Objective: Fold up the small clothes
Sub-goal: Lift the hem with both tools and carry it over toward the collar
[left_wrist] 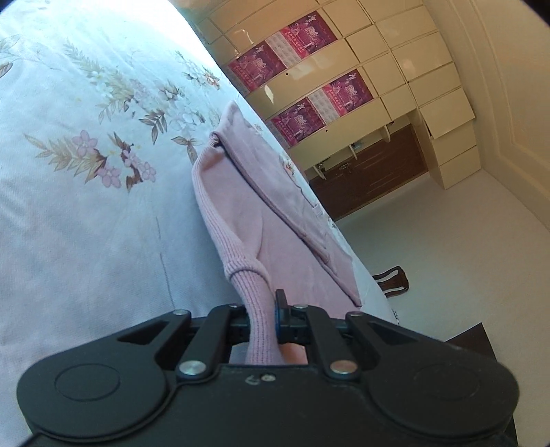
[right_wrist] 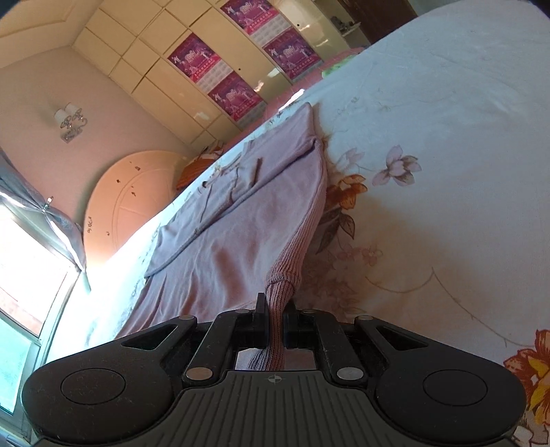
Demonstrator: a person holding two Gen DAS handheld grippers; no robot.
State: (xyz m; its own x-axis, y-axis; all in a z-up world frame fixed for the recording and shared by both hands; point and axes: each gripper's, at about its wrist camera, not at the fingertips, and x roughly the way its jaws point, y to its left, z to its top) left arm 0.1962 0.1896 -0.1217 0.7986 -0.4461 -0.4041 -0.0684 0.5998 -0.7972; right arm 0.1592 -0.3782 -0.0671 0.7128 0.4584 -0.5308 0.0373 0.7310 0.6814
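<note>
We work over a bed [left_wrist: 86,223] with a flowered cover, where the pink garment [left_wrist: 275,213] lies stretching straight away from both grippers. The left gripper [left_wrist: 263,323] and right gripper [right_wrist: 275,326] each have jaws clamped on a corner of its ribbed hem [right_wrist: 309,223], equally near.

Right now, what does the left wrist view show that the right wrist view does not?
Only the left wrist view shows the left claw, shut on a ribbed hem, the brown desk under the cabinets, the white floor and a dark chair.

Only the right wrist view shows the right claw, shut on the ribbed hem at another spot, a wall lamp, a round headboard and a window.

Both show the pink garment lying on the floral bedsheet, and the cream cabinets with magenta posters.
</note>
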